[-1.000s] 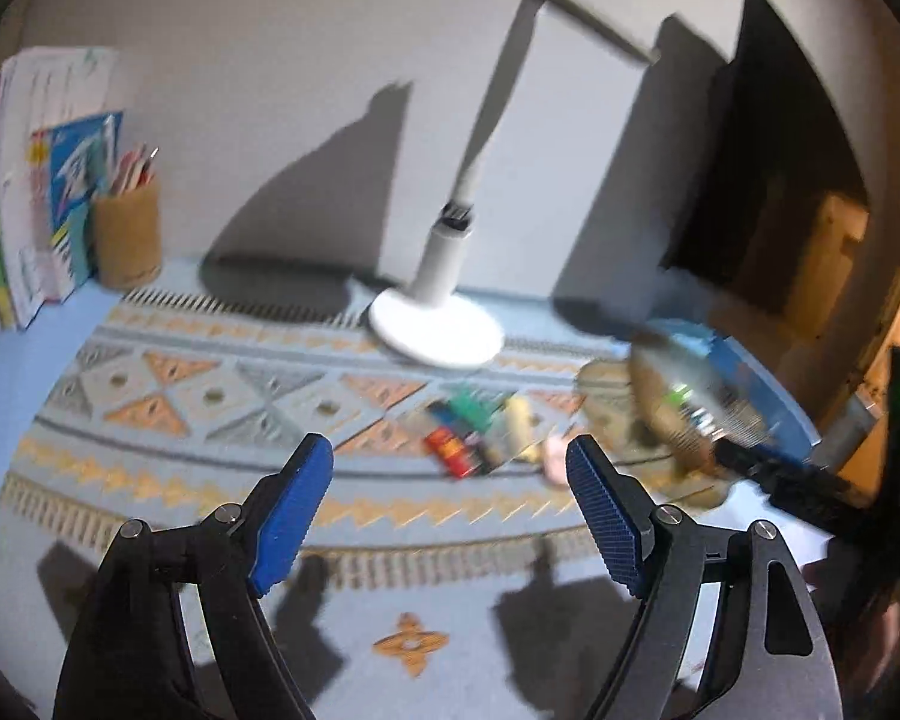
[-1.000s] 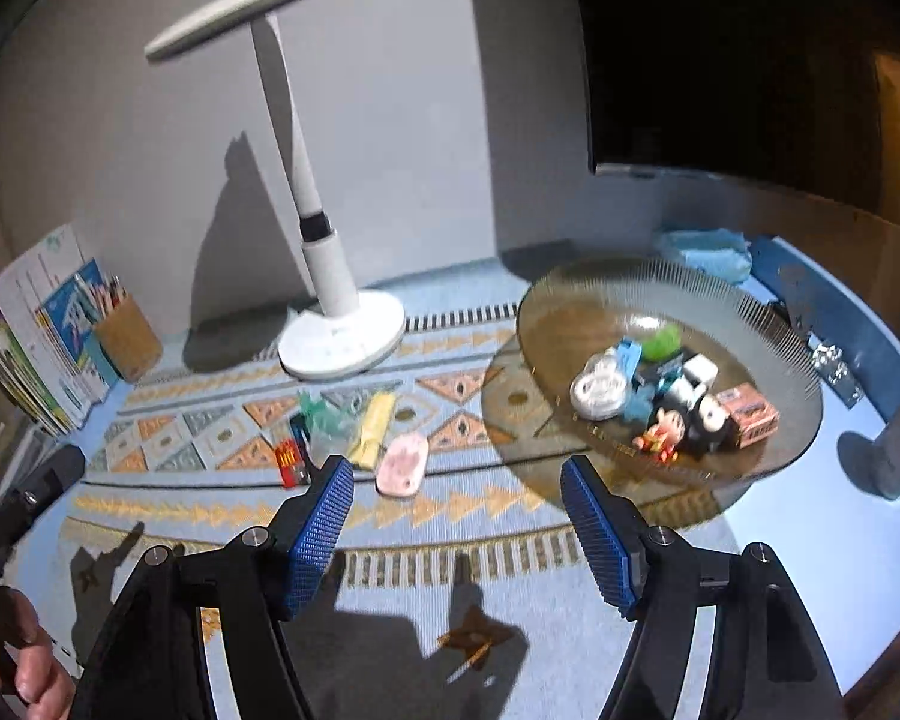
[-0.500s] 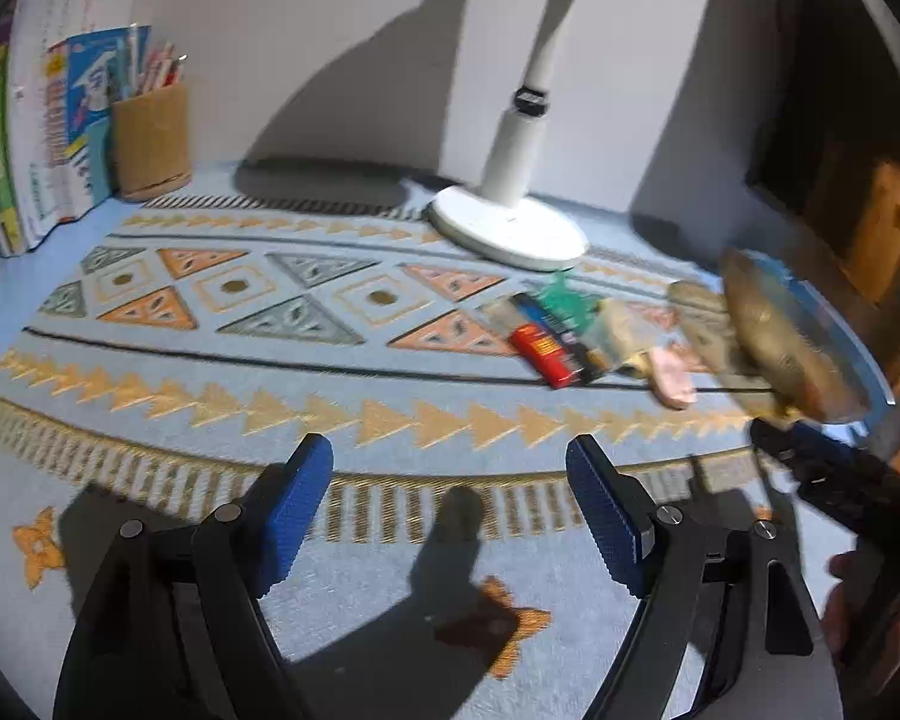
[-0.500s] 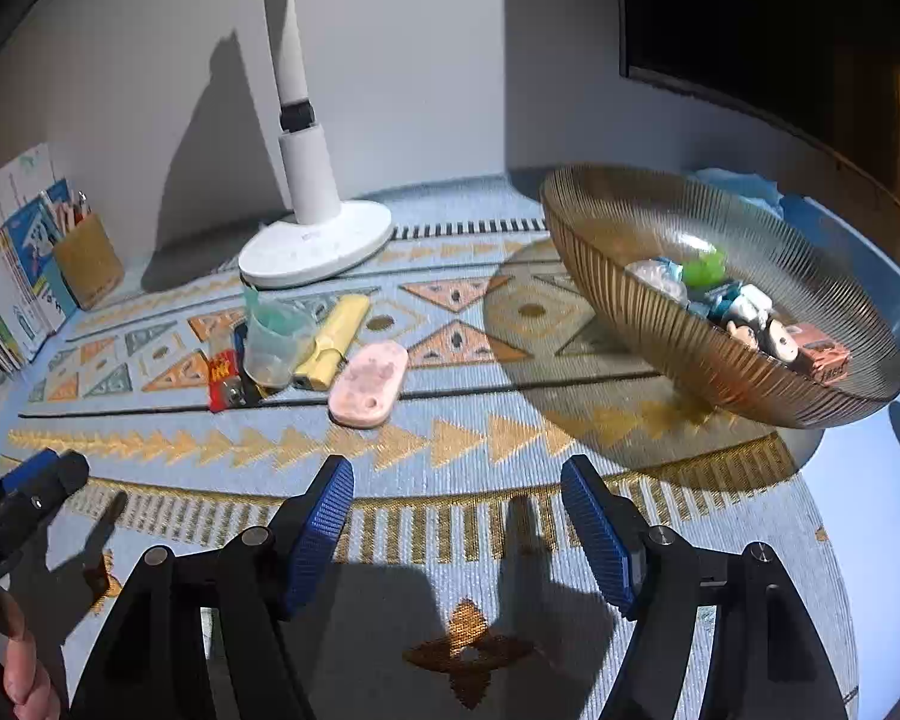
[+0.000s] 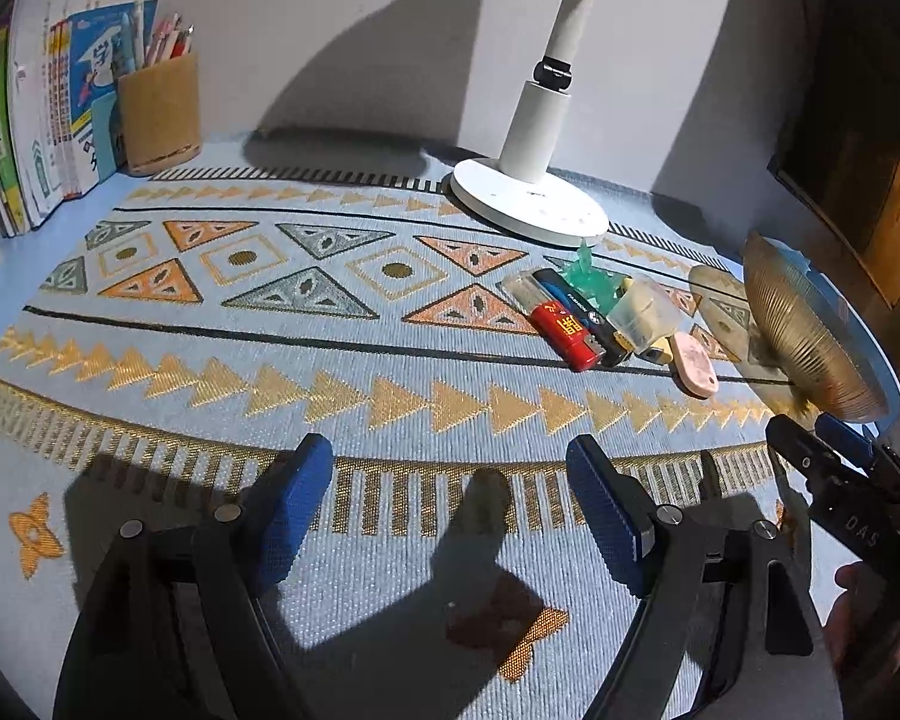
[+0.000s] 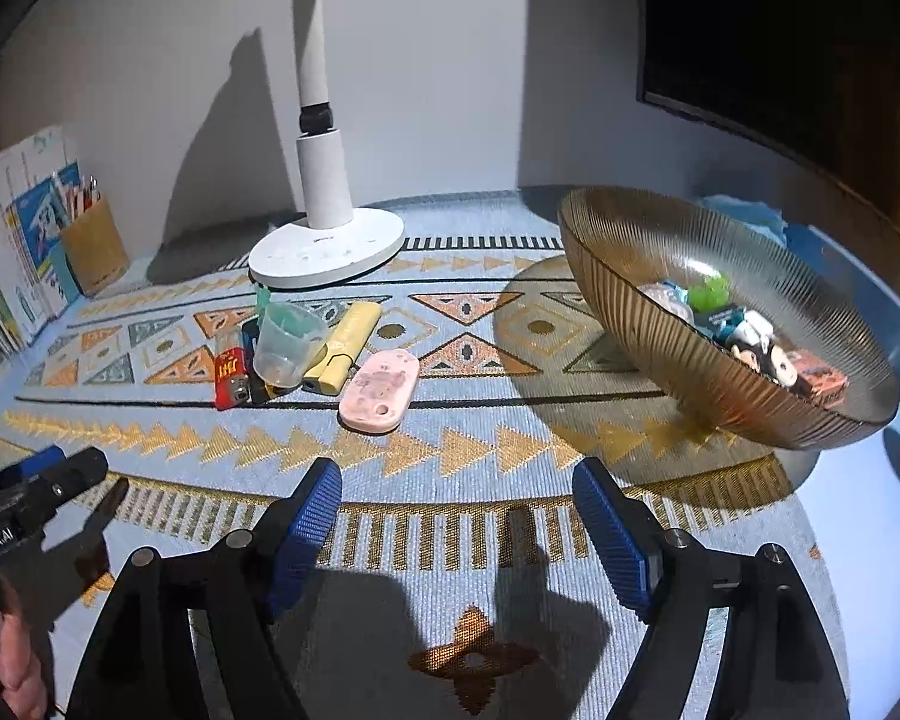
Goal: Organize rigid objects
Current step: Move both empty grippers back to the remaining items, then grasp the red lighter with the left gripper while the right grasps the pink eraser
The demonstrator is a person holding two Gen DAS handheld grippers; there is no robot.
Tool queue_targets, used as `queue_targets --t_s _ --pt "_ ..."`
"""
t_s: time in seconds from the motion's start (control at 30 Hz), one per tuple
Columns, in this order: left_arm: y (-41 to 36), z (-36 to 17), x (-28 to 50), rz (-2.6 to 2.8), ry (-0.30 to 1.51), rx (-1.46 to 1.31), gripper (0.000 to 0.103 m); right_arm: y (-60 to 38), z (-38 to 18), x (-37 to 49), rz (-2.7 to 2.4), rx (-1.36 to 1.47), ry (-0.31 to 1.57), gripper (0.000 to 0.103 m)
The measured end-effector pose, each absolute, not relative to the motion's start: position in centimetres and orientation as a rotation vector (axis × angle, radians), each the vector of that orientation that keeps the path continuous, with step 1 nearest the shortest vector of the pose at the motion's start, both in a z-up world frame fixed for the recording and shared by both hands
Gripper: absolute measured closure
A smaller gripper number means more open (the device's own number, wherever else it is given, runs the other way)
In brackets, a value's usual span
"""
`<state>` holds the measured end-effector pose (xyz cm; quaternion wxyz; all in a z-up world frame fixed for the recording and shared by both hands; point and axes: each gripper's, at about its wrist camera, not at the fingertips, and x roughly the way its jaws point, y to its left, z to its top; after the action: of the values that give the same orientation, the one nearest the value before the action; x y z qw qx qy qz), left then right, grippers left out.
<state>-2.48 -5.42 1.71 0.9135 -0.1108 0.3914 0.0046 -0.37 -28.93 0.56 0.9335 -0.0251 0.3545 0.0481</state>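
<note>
Both claws hang with jaws apart and nothing between them over the patterned mat (image 6: 450, 438) on the tabletop: the left claw (image 5: 450, 498) and the right claw (image 6: 456, 516). In the right wrist view, a cluster lies left of centre: a red lighter (image 6: 231, 375) with yellow characters, a clear measuring cup (image 6: 285, 345), a yellow highlighter (image 6: 345, 348) and a pink oval case (image 6: 381, 390), all close together. The left wrist view shows a black lighter (image 5: 585, 315) printed "FASHION". The ribbed amber bowl (image 6: 648, 324) at right holds small toys. Bare mat lies between claws and cluster. The lamp base (image 6: 327, 246) stands behind.
</note>
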Motion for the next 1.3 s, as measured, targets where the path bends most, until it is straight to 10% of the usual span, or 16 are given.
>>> queue_targets --t_s 0.77,1.3 --pt "-8.2 1.2 5.4 -0.036 1.008 -0.067 0.024 -26.3 -0.3 5.3 0.144 -0.103 0.967 0.024" --pt "-8.1 0.0 6.7 -0.052 0.981 0.029 0.029 -26.8 -1.7 8.2 0.153 -0.057 0.939 0.059"
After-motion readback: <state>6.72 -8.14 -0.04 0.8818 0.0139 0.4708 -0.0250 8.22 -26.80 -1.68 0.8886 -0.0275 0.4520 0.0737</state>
